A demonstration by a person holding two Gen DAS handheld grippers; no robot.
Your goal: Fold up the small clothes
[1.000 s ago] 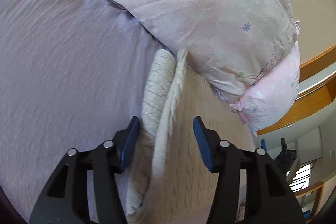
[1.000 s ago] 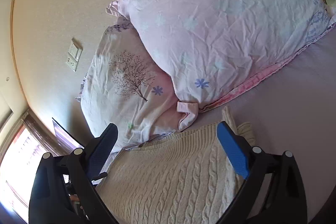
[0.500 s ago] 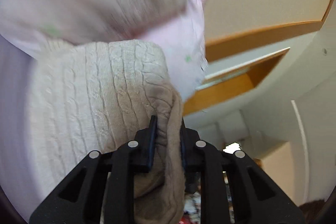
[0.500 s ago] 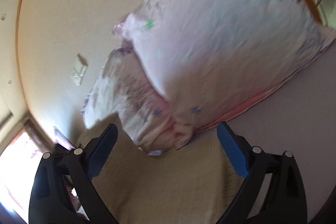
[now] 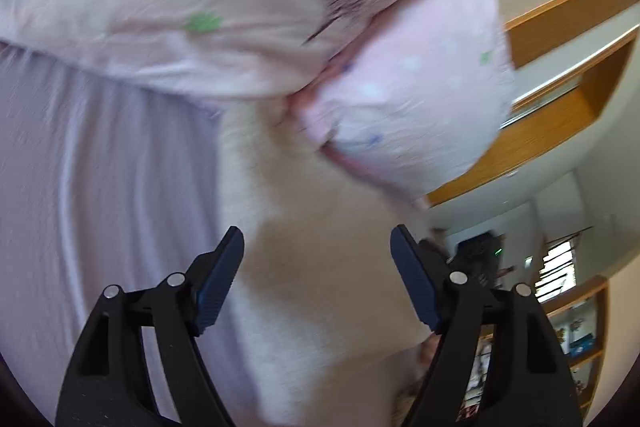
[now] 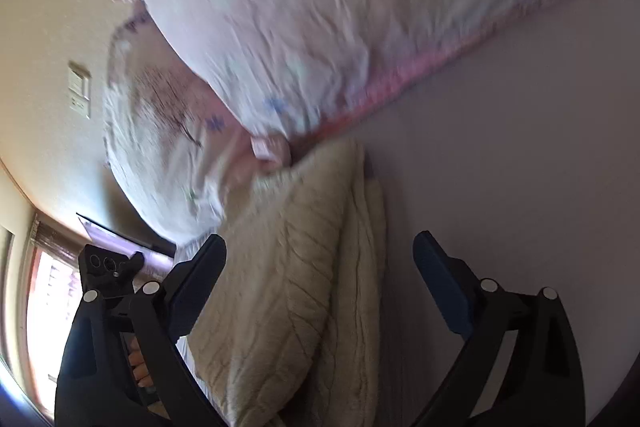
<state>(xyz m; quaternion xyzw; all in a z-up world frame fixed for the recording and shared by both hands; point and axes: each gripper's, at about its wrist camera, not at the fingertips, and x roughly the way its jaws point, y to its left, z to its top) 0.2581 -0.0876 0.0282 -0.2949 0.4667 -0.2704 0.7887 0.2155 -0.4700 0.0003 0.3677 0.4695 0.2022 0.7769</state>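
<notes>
A cream cable-knit sweater [image 6: 316,267] lies folded on the lilac bed sheet [image 6: 500,155], its far end against the pillows. It appears blurred in the left wrist view [image 5: 316,247]. My left gripper [image 5: 316,267] is open, its blue pads spread above the sweater and holding nothing. My right gripper [image 6: 320,279] is open and empty, its jaws wide over the sweater's folded edge. The other gripper [image 6: 108,267] shows at the left of the right wrist view.
Two pink floral pillows [image 6: 320,27] are stacked at the head of the bed, also in the left wrist view [image 5: 400,99]. A wall with a switch plate [image 6: 78,91] stands behind. A wooden frame [image 5: 560,107] and shelves [image 5: 576,327] are at the right.
My left gripper closed on the sweater's edge and lifted it half a second ago, and now it has let go and stands open. The right gripper stayed open and shifted over the fold.
</notes>
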